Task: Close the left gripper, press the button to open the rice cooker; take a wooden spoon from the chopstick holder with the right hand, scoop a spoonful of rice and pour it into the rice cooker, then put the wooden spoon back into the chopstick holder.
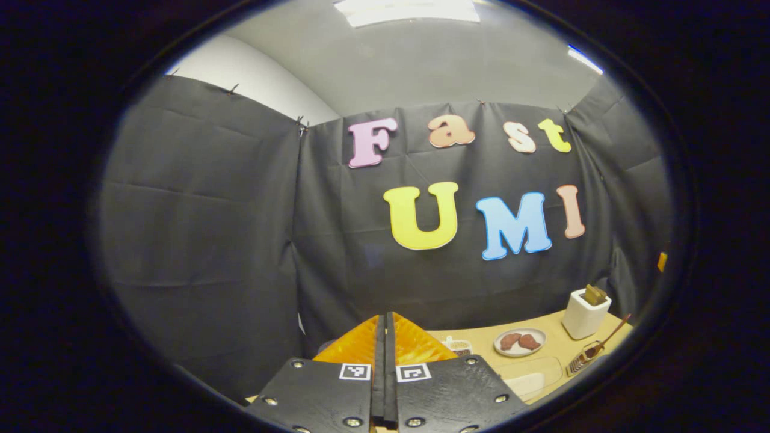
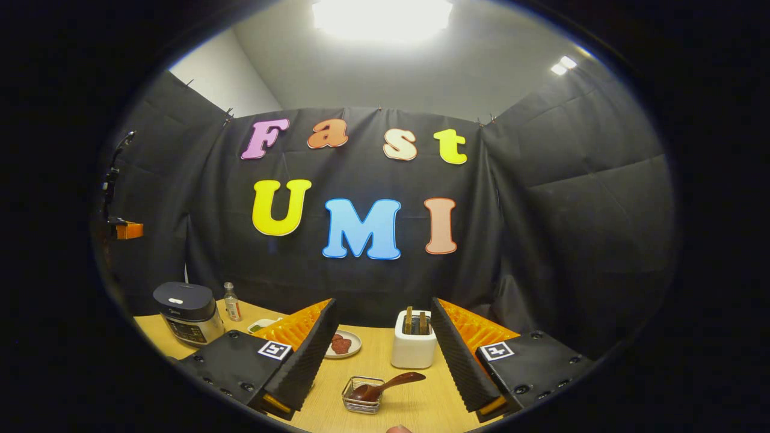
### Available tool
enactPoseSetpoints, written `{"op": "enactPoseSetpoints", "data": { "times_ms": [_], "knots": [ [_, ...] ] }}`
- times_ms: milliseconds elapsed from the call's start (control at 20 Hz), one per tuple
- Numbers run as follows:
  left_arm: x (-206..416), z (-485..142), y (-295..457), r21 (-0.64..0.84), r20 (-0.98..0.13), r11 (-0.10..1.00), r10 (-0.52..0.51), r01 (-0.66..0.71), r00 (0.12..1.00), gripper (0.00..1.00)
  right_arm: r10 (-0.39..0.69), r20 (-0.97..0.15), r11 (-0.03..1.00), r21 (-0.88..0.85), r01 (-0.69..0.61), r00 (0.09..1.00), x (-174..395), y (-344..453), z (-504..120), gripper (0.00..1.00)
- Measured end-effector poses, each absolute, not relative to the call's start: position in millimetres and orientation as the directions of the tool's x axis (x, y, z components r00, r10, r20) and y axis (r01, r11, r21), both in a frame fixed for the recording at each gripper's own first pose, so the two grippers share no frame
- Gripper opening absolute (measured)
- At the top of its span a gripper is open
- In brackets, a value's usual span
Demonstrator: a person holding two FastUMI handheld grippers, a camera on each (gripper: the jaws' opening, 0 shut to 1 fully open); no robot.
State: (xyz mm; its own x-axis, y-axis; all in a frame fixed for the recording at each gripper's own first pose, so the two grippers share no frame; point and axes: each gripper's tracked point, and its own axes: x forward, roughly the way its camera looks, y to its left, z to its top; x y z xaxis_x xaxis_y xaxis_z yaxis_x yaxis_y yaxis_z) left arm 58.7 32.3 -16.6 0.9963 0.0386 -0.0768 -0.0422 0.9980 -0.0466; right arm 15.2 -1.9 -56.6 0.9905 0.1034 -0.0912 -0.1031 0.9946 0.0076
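My right gripper [image 2: 381, 355]: fingers spread wide apart, nothing between them; hangs over the table [image 2: 415, 409] front edge.
My left gripper [image 1: 385, 349]: fingers pressed together, nothing clamped; raised, aimed at the booth wall.
Wire basket [image 2: 363, 394]: nearest item in right gripper view, small square metal mesh, on the table between my right fingers. In left gripper view [image 1: 582, 359] it sits at far right.
Wooden spoon [image 2: 385, 385]: dark brown, glossy. Bowl end down in the wire basket, handle resting on the rim. Long axis tilted shallow; handle runs up and to the right, toward the white holder. In left gripper view [image 1: 609, 337] the handle also rises to the right.
White holder [image 2: 413, 347]: white block w/ two brown pieces standing in top slots; just behind the basket.
Plate [image 2: 344, 344]: small, white, w/ reddish-brown food; partly behind my right gripper's left finger.
Rice cooker [image 2: 185, 311]: far left on the table, dark lid shut, silver body, front panel facing me.
Bottle [image 2: 231, 302]: small, clear, upright just right of the cooker.
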Motion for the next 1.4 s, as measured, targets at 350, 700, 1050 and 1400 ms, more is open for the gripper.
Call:
{"op": "enactPoseSetpoints", "data": {
  "times_ms": [350,700,1050,1400],
  "knots": [
    [112,-80,42,-0.082,-0.179,0.997,-0.021,0.006,0.984,0.01,0.027,-0.114,0.999,0.042,-0.022,0.993,28,10,-60,0.98],
    [142,-150,40,-0.114,-0.288,0.992,-0.08,0.049,0.954,0.01,-0.004,-0.129,1.0,0.017,0.006,0.992,37,32,-62,0.98],
    [154,-218,32,-0.135,-0.382,0.988,-0.123,0.076,0.916,0.0,-0.009,-0.154,1.0,-0.004,0.009,0.988,45,50,-68,0.98],
    [154,-252,25,-0.14,-0.422,0.986,-0.139,0.087,0.896,0.01,-0.012,-0.142,0.999,-0.031,0.008,0.99,51,57,-58,0.97]
  ]
}}
